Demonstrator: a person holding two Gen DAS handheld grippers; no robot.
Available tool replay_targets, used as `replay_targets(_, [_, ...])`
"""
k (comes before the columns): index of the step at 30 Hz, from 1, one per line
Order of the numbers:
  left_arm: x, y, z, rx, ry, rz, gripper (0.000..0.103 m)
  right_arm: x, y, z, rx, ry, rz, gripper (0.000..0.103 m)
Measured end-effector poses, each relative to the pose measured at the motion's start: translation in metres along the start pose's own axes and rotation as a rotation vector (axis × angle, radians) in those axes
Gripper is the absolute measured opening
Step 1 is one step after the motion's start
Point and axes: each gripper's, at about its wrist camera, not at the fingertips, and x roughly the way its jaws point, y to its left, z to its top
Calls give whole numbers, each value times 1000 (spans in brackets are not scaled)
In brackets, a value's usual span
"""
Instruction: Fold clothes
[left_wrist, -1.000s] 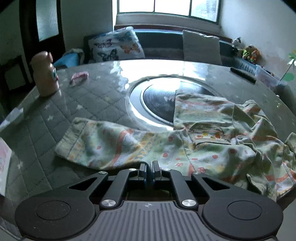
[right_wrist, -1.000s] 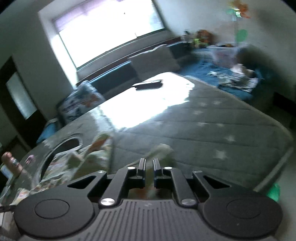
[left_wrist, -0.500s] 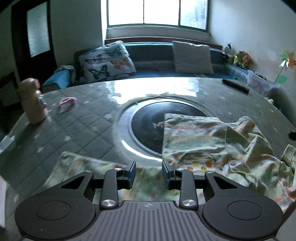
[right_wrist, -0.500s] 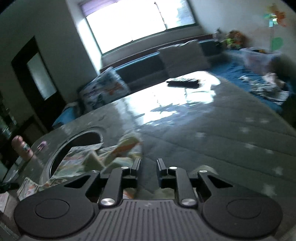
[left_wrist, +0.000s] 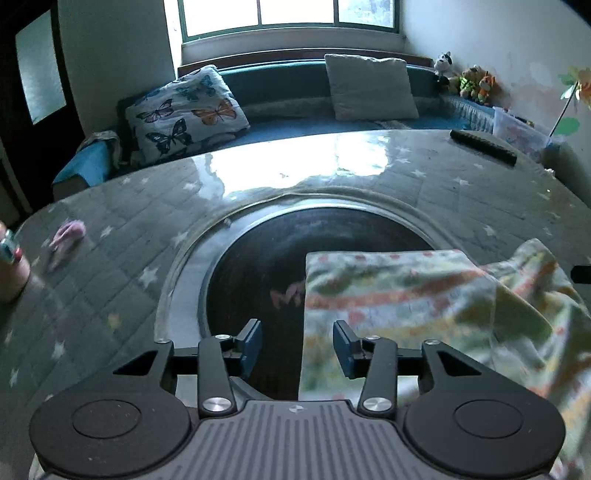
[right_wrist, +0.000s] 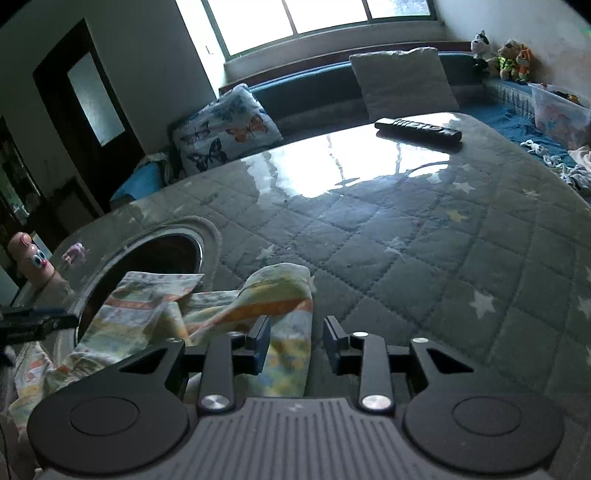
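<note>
Both tools hover with nothing between their fingers: the left gripper (left_wrist: 297, 343) has its jaws spread wide above the dark round glass inset (left_wrist: 258, 266) of the quilted grey star-patterned table (left_wrist: 110, 258), and the right gripper (right_wrist: 295, 345) is likewise parted, probably so each can settle on a fresh edge for the next fold. The pale green printed cotton garment with orange stripes (left_wrist: 399, 295) lies partly folded across the inset's right side. Its right portion looks rumpled, though blur hides details.
</note>
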Motion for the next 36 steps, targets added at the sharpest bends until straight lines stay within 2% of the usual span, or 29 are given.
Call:
replay_targets(12, [46, -6, 15, 23, 47, -28, 45, 32, -4, 18, -41, 45, 21, 32])
replay_targets(16, [50, -9, 16, 41, 39, -53, 28, 42, -2, 22, -51, 56, 31, 31])
replay_targets(17, [51, -10, 17, 46, 35, -59, 17, 43, -1, 23, -55, 59, 34, 28])
replay_targets(18, [51, -11, 17, 50, 30, -59, 15, 45, 0, 23, -61, 62, 36, 25])
replay_targets(20, [52, -12, 17, 54, 18, -52, 5, 47, 4, 26, -76, 65, 37, 12])
replay_targets(22, [50, -11, 18, 53, 0, -42, 3, 48, 9, 30, -94, 64, 35, 7])
replay_targets(25, [46, -7, 20, 48, -30, -17, 2, 49, 16, 39, -125, 46, 40, 4])
replay_targets(36, [42, 29, 50, -48, -117, 78, 2, 68, 45, 88, -189, -75, 59, 3])
